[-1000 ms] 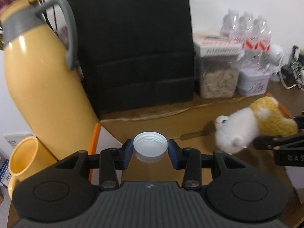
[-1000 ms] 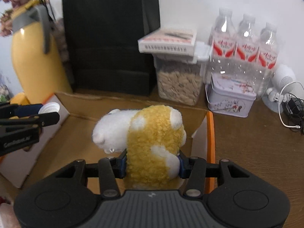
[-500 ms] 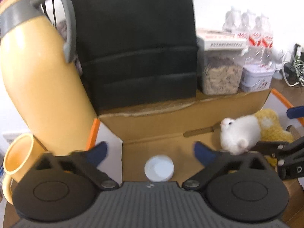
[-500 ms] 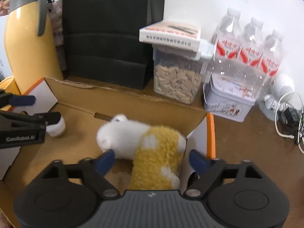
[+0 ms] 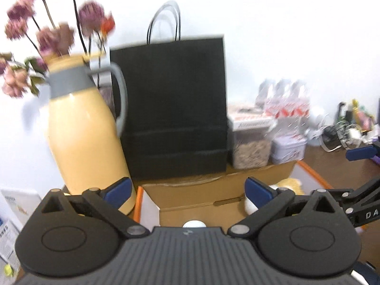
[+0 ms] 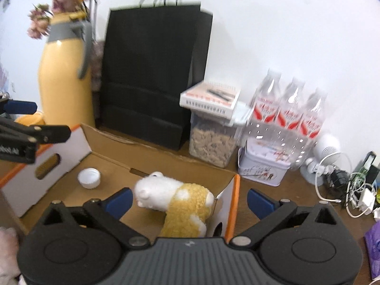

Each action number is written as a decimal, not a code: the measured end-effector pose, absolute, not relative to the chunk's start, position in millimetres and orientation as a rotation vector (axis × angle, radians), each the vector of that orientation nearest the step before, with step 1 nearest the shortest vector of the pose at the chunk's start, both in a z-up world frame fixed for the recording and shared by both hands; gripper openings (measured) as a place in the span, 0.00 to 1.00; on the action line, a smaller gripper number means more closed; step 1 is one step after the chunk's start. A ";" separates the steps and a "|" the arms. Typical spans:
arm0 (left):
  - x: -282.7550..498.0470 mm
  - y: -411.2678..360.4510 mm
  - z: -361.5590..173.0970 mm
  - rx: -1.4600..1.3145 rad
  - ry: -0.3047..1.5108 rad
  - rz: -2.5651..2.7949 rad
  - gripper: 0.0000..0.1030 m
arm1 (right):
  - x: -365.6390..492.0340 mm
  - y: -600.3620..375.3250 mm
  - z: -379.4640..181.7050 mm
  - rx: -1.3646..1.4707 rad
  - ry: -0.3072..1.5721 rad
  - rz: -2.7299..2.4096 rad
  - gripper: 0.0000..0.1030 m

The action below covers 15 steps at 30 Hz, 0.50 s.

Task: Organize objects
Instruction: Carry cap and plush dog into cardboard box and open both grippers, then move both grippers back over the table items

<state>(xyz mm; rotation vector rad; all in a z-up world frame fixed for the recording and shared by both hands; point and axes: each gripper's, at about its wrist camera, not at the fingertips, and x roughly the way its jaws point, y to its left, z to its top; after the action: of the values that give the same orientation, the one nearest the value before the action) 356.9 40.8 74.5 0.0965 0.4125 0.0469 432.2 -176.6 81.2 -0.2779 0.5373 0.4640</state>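
Both claws are standing wide and gripping nothing. The left claw (image 5: 187,190) is hovering above the near left part of the cardboard box (image 6: 166,159), its blue pads spread far apart. The right claw (image 6: 188,199) is hanging over the box's right end; its jaws are just finishing their opening, with nothing pressed between the pads. The white bottle cap (image 6: 89,178) is lying open side up on the box floor near the left wall. The plush toy (image 6: 175,200), white and yellow, is resting on its side against the right wall. The box is sitting on the desk (image 6: 296,204), before a black paper bag (image 6: 152,76) and a yellow thermos (image 6: 65,80).
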 end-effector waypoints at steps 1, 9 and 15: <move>346.0 40.5 78.2 0.104 0.396 0.039 1.00 | 420.7 -181.6 86.6 -0.275 0.518 0.476 1.00; 252.8 47.0 79.6 0.083 0.366 -0.003 1.00 | 322.0 -221.1 108.6 -0.271 0.392 0.528 1.00; 190.4 51.9 46.5 0.020 0.427 0.012 1.00 | 257.0 -241.4 86.2 -0.268 0.401 0.522 1.00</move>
<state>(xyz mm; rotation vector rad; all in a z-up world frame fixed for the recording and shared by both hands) 190.4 51.9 46.5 0.0203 0.4271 0.0120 257.0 -241.4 86.2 -0.2675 0.4008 0.5220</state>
